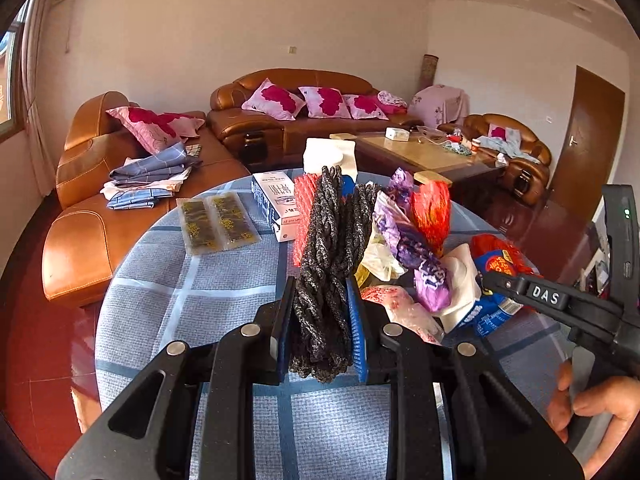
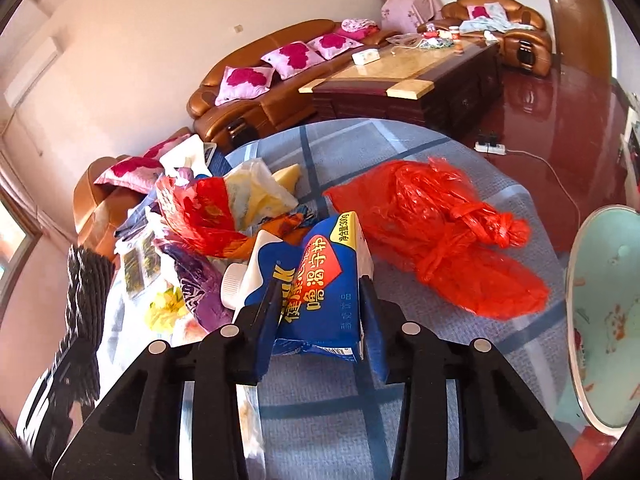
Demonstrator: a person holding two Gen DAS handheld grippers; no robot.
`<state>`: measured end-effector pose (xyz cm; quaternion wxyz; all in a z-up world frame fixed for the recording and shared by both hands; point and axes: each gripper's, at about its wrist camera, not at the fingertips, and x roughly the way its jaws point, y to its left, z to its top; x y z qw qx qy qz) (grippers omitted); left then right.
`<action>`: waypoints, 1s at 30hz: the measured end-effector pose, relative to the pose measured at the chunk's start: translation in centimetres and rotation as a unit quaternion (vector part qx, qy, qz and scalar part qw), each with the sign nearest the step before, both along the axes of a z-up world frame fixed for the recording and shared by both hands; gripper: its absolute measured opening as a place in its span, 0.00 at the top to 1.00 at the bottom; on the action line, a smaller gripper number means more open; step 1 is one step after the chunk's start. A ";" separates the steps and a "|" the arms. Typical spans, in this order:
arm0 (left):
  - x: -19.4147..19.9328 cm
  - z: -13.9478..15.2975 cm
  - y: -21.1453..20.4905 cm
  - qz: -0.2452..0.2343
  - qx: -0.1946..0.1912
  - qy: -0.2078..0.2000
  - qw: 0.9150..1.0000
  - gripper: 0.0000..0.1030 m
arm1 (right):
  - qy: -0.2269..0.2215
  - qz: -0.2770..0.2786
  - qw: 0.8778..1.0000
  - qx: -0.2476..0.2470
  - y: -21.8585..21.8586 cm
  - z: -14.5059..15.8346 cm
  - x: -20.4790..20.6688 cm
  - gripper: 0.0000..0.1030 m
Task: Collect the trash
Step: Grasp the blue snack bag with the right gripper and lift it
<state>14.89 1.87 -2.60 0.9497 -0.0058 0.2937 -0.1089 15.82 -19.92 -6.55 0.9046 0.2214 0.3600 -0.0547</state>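
Left wrist view: your left gripper (image 1: 320, 312) is clamped tight on a dark twisted foam net (image 1: 324, 272), which stands up between the blue pads above the checked tablecloth (image 1: 192, 280). The trash pile (image 1: 404, 256) of wrappers and bags lies at about two o'clock from it, with two flat sachets (image 1: 218, 220) at ten o'clock.

Right wrist view: your right gripper (image 2: 320, 312) is pinching a blue milk carton (image 2: 324, 276) lying on its side, pads against its two faces. A knotted red plastic bag (image 2: 436, 236) rests at two o'clock, apart from the carton.
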 end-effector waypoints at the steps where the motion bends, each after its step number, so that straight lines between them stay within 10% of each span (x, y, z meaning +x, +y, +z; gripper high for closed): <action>1: -0.1 0.1 0.0 0.000 0.000 0.000 1.000 0.77 | 0.000 0.002 1.000 0.000 0.0 0.0 -0.4 0.63; 20: -2.3 0.9 -1.2 -0.010 -0.007 -0.002 1.000 0.77 | -0.047 0.006 0.998 -0.031 -1.1 2.8 -7.1 0.92; 23: -2.5 0.8 -1.3 -0.010 -0.007 0.001 1.000 0.77 | -0.043 -0.010 0.999 -0.002 -2.4 1.9 -7.9 0.50; 30: -2.3 -0.2 -1.0 -0.008 -0.020 0.021 1.000 0.77 | -0.054 0.013 0.998 -0.007 -0.6 0.9 -7.8 0.16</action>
